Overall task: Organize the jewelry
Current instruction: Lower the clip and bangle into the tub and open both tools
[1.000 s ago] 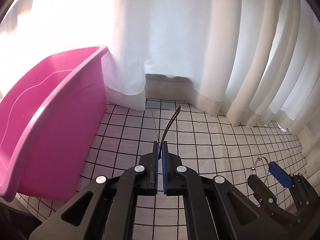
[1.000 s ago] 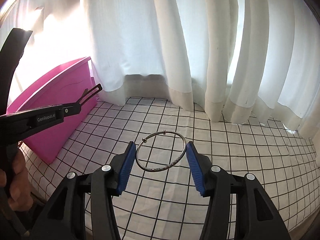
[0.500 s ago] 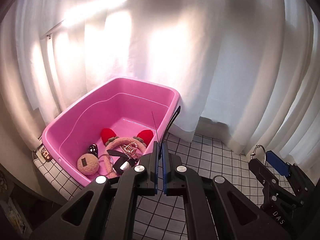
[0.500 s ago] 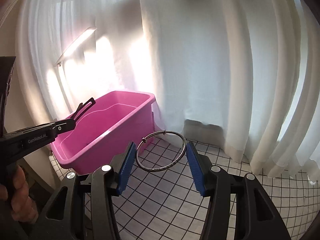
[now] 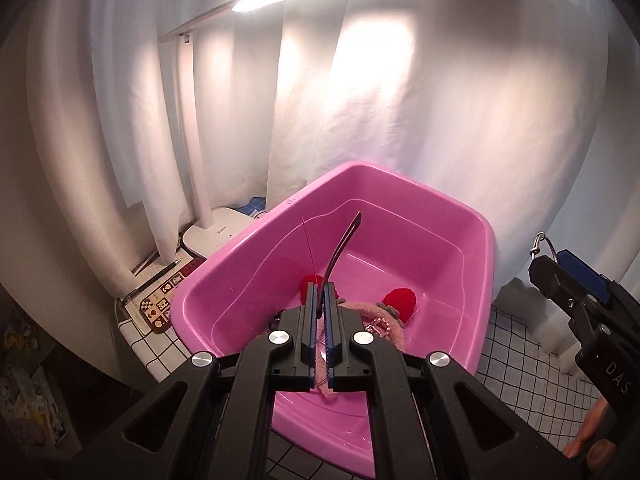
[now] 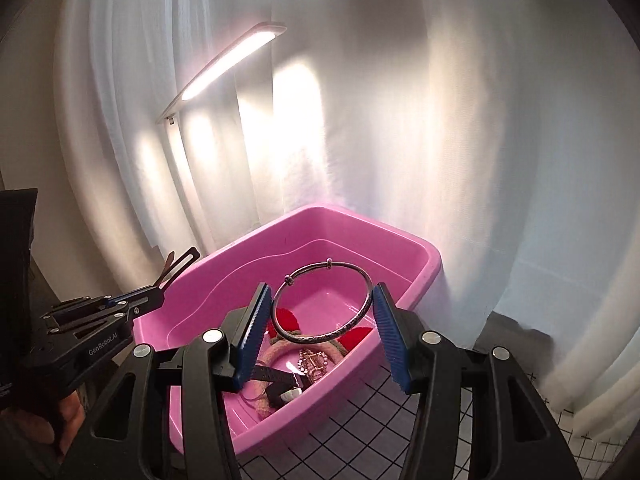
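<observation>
Pink tub (image 6: pixel 424 268), centre frame: already holds pink headband with red ears (image 6: pixel 352 336), rhinestone piece (image 6: pixel 314 362), black clip (image 6: pixel 280 378).

Left gripper (image 5: pixel 319 300): jaws pinched narrow on black hair clip (image 5: pixel 344 240), above tub.

Right gripper (image 6: pixel 320 320): jaws clasping silver bangle (image 6: pixel 322 302), over tub.

Outstanding, judged: release both; nearly complete.

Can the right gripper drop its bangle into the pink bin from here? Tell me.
Probably yes. The right gripper holds the silver bangle between its fingers above the open pink bin; nothing covers the bin, and the left gripper is off to the side.
</observation>
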A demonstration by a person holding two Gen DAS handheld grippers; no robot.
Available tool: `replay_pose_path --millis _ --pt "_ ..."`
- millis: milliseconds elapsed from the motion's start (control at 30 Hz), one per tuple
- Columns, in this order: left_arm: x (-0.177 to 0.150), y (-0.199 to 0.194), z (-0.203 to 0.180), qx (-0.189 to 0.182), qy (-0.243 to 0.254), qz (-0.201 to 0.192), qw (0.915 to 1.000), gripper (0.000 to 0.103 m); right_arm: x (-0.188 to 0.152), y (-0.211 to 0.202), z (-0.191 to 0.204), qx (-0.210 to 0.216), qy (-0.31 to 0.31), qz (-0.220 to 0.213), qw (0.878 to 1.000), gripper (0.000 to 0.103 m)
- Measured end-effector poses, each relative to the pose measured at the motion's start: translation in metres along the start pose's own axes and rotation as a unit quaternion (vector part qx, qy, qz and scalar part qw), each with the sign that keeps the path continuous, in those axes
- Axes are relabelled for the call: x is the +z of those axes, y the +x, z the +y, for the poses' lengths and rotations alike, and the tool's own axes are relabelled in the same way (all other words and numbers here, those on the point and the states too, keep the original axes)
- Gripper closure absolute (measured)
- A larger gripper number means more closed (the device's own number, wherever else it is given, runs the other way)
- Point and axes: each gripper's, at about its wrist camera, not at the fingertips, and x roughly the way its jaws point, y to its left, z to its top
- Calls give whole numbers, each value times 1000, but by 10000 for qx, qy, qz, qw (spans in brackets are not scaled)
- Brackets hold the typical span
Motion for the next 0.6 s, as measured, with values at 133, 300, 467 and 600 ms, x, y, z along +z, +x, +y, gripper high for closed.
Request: replay_pose_path --millis 133,300,467,600 --pt "4 25 10 97 -36 235 9997 99 9 33 7 63 -100 279 9995 52" --pt "5 49 14 191 -56 521 9984 99 15 70 9 88 -177 699 9974 52" --pt "3 70 12 234 -133 891 9957 99 12 105 8 88 -221 1286 9914 52" --pt "-1 82 12 371 -163 1157 9925 98 10 126 7 58 -257 1580 9871 52"
